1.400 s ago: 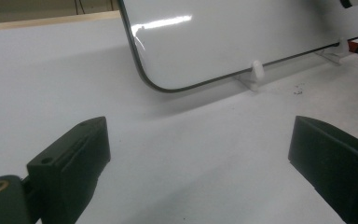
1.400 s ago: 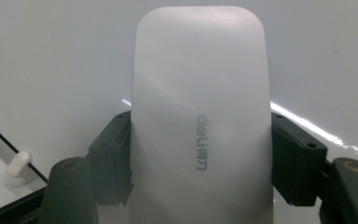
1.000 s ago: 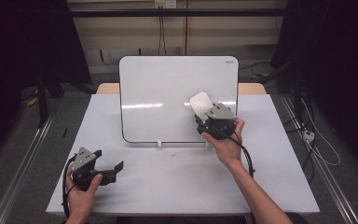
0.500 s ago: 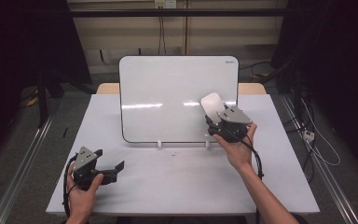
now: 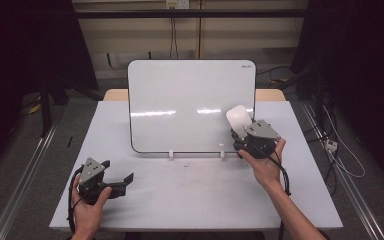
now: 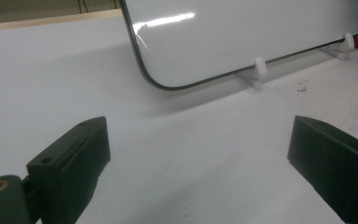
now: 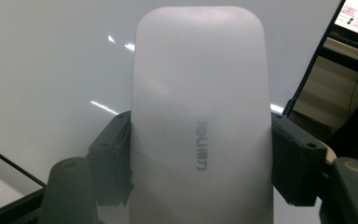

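Eraser (image 5: 238,121): white, clamped in right hand-held gripper (image 5: 250,136), against whiteboard's (image 5: 190,100) lower right part, near table's (image 5: 190,200) right edge. Over the last second it has slid rightward across the board, likely a wiping stroke; board looks clean. Left hand-held gripper (image 5: 122,181): jaws spread, empty, near front left corner, unmoved.

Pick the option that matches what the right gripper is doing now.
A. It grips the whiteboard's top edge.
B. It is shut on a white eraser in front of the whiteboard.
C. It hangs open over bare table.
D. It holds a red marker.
B: the right gripper has its jaws pressed to both sides of the white eraser, with the whiteboard just behind it.
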